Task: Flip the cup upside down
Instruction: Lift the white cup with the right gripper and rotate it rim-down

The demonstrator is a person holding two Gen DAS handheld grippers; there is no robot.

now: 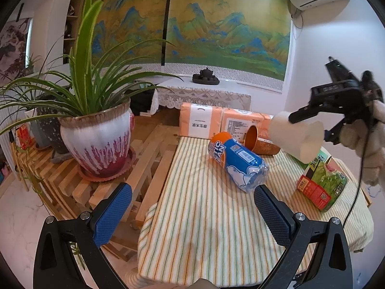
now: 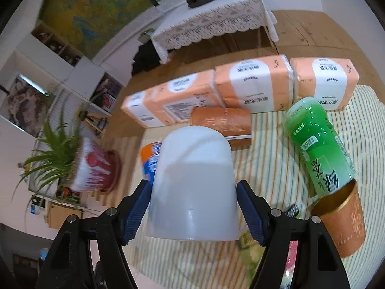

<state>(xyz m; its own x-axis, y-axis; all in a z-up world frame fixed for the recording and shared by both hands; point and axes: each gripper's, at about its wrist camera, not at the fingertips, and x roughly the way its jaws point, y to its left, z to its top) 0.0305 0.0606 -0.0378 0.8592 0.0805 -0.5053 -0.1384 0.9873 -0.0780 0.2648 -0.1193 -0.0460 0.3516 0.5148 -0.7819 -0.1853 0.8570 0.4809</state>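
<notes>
The right gripper clamped a plain white plastic cup; the left gripper gaped empty. Behind the cup lay an orange paper cup, 3 peach tissue packs beyond.

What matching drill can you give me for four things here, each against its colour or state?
Things:
1. white cup
2. blue-label bottle
3. green bottle
4. left gripper

States:
a. open, holding nothing
b. lying on the striped cloth, orange end toward the tissue packs
c. held in the air between the right gripper fingers
d. lying on its side beside an upright orange cup

Pairs: 1-c, 2-b, 3-d, 4-a
</notes>
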